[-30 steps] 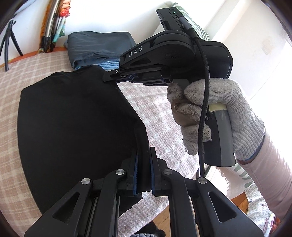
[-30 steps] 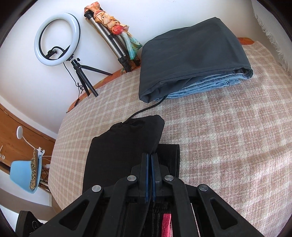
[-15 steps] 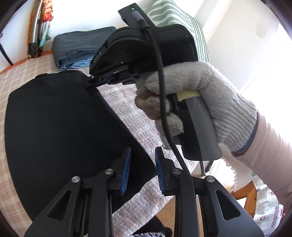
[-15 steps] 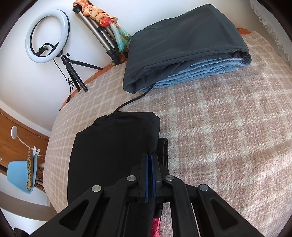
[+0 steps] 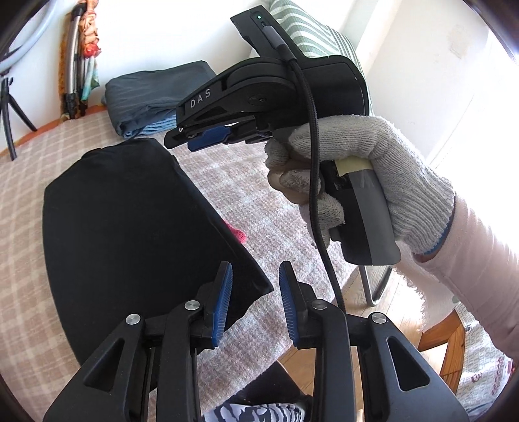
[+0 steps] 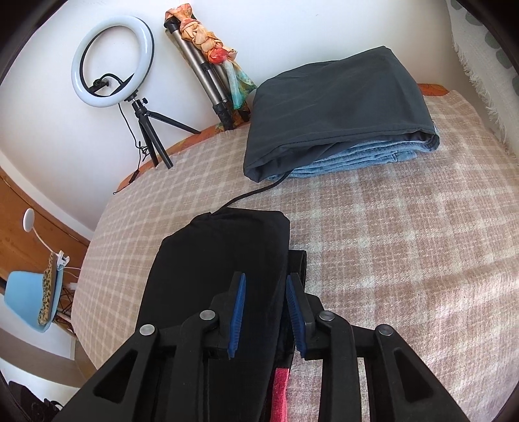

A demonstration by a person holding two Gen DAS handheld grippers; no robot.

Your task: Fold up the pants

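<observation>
Black pants (image 6: 227, 259), folded into flat compact bundle on checked blanket; pink-red label showing at near edge. Right edge btwn parted right jaws, corner just beside left jaws, untouched.

White wall (image 6: 292, 26), ring light (image 6: 112, 61) (on tripod), wooden floor (image 5: 353, 292).

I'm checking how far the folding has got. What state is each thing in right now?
black pants: folded, flat on the blanket, released.
left gripper: open, jaws just opened, nothing clamped.
right gripper: open, jaws just opened, over the pants' edge.
grey pants: folded, atop the stack.
blue jeans: folded, beneath the grey pants.
ring light: appears off.
</observation>
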